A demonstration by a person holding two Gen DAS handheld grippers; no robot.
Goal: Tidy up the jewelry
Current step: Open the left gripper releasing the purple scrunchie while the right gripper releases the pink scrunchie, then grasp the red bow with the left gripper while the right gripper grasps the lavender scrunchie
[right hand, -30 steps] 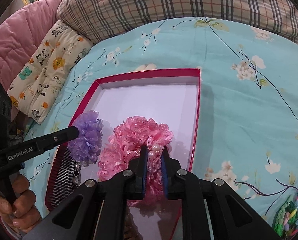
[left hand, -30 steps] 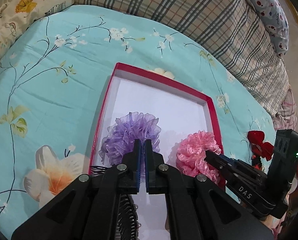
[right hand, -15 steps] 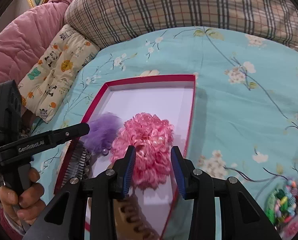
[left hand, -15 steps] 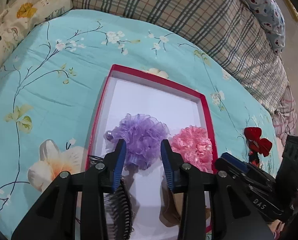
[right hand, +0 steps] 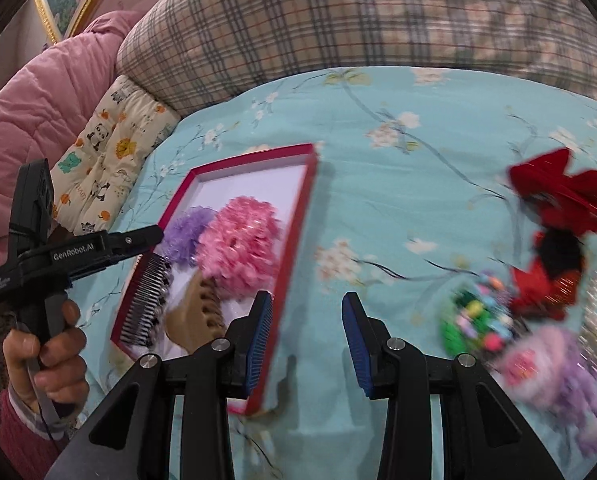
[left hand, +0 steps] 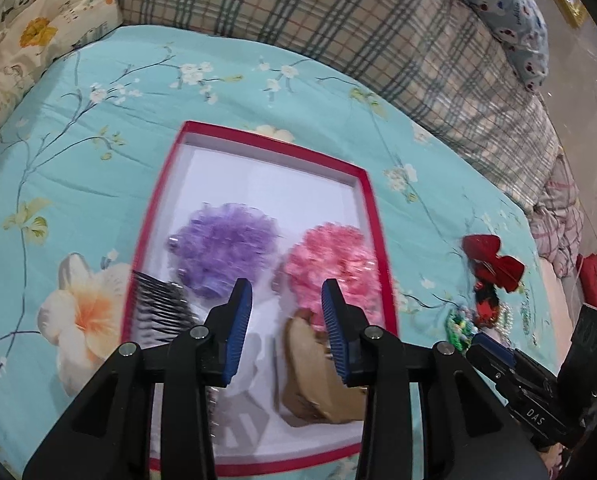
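A red box (left hand: 372, 216) with a white floor lies on the blue floral sheet. In it rest a purple scrunchie (left hand: 222, 244), a pink scrunchie (left hand: 330, 260), a black comb (left hand: 158, 304) and a tan hair claw (left hand: 310, 372). My left gripper (left hand: 286, 320) hovers open above the box's near half, holding nothing. My right gripper (right hand: 306, 320) is open and empty over the sheet, just right of the box rim (right hand: 298, 216). To its right lies a blurred pile: a red bow (right hand: 562, 200), a bead bracelet (right hand: 474, 320), and pink and purple scrunchies (right hand: 550, 372).
A plaid cushion (left hand: 338, 28) borders the far side of the bed. A panda-print pad (right hand: 106, 156) and a pink quilt (right hand: 38, 120) lie on the left. A person's hand (right hand: 46, 356) grips the left tool's handle at the left edge.
Both grippers opened and let go, the left of the purple scrunchie and the right of the pink one, which now lie in the box. Both drew back; the right swung right toward the pile.
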